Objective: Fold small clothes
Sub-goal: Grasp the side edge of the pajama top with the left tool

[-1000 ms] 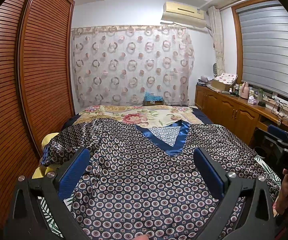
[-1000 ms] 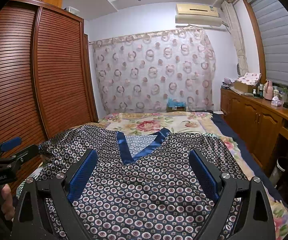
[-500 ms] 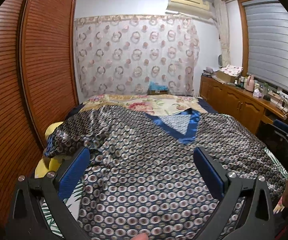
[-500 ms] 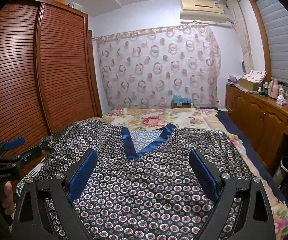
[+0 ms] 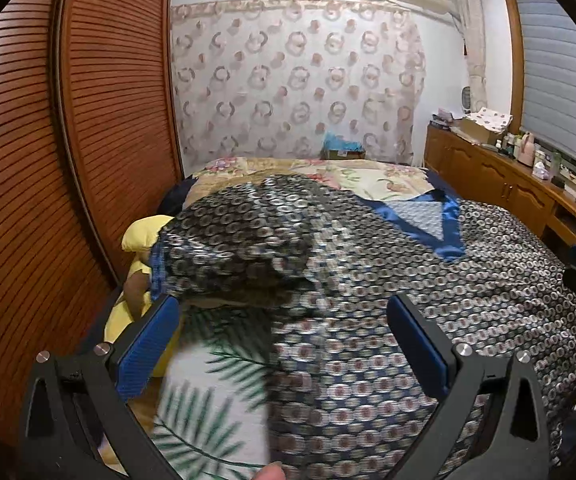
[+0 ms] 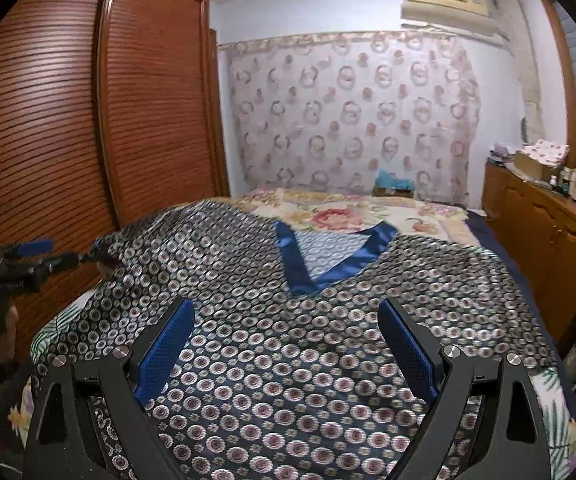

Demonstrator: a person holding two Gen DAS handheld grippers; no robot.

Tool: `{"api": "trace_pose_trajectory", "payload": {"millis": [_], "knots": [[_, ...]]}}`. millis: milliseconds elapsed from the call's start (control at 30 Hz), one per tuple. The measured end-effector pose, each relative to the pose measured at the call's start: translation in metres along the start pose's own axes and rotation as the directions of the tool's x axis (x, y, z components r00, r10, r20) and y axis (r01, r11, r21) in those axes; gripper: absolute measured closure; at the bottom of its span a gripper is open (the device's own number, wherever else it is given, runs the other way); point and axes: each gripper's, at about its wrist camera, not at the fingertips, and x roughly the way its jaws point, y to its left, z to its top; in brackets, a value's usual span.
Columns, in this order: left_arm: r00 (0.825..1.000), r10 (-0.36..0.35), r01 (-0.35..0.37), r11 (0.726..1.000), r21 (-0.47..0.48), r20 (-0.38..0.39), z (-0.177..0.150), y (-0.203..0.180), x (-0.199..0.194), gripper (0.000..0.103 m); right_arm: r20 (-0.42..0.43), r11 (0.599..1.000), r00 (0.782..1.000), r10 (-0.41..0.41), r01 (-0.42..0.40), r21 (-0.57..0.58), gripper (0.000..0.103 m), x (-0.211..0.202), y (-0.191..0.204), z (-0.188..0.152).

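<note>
Both tongs (image 5: pixel 283 340) (image 6: pixel 285 340) gape over patterned top (image 6: pixel 328 320) on bed (image 6: pixel 368 210)

A circle-patterned navy top (image 6: pixel 288 352) with a blue satin V-neck lies spread on the bed, its left sleeve (image 5: pixel 231 248) bunched.

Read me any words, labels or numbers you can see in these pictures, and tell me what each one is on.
White lettering on the left hand-held gripper body, seen from the right wrist view: too blurred to read.
Air conditioner: no readable brand.
Nothing else carries text.
</note>
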Motion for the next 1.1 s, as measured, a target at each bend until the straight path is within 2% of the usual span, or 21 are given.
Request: {"api": "trace_pose_trajectory", "payload": {"millis": [133,367,433,500,600,833,967,1033,1100], "knots": [[1.0,0.007,-0.008,1.0,-0.023,-0.02,0.004,0.03,0.01,0.002,-0.028,0.999,0.999,0.029,-0.03,-0.028,0.009,0.019,0.007,-0.001],[0.996,-0.001,-0.011,0.992,-0.127,-0.094,0.009,0.085,0.042,0.017,-0.107,0.995,0.991,0.085,-0.091,-0.051,0.01,0.05,0.014,-0.01],[0.994,-0.012,-0.006,0.987,-0.159,-0.112,0.009,0.097,0.053,0.023,-0.123,0.994,0.988,0.092,-0.099,-0.05,0.01,0.057,0.013,-0.011],[0.988,-0.058,0.025,0.975,-0.219,-0.142,0.007,0.11,0.069,0.035,-0.136,0.993,0.986,0.097,-0.105,-0.05,0.01,0.062,0.012,-0.011],[0.976,-0.081,0.021,0.959,-0.282,-0.202,-0.001,0.12,0.09,0.052,-0.152,0.993,0.983,0.099,-0.108,-0.054,0.01,0.065,0.014,-0.012],[0.952,-0.163,0.071,0.942,-0.329,-0.261,-0.016,0.113,0.11,0.054,-0.178,0.989,0.978,0.106,-0.122,-0.081,0.01,0.072,0.023,-0.011],[0.943,-0.215,0.12,0.931,-0.345,-0.254,-0.017,0.113,0.115,0.055,-0.186,0.987,0.976,0.115,-0.133,-0.087,0.01,0.076,0.026,-0.013],[0.943,-0.22,0.126,0.931,-0.343,-0.25,-0.016,0.113,0.116,0.065,-0.193,0.987,0.974,0.119,-0.137,-0.084,0.01,0.078,0.027,-0.015],[0.944,-0.208,0.115,0.935,-0.336,-0.255,-0.016,0.114,0.117,0.09,-0.196,0.987,0.973,0.123,-0.141,-0.078,0.01,0.077,0.025,-0.015]]}}
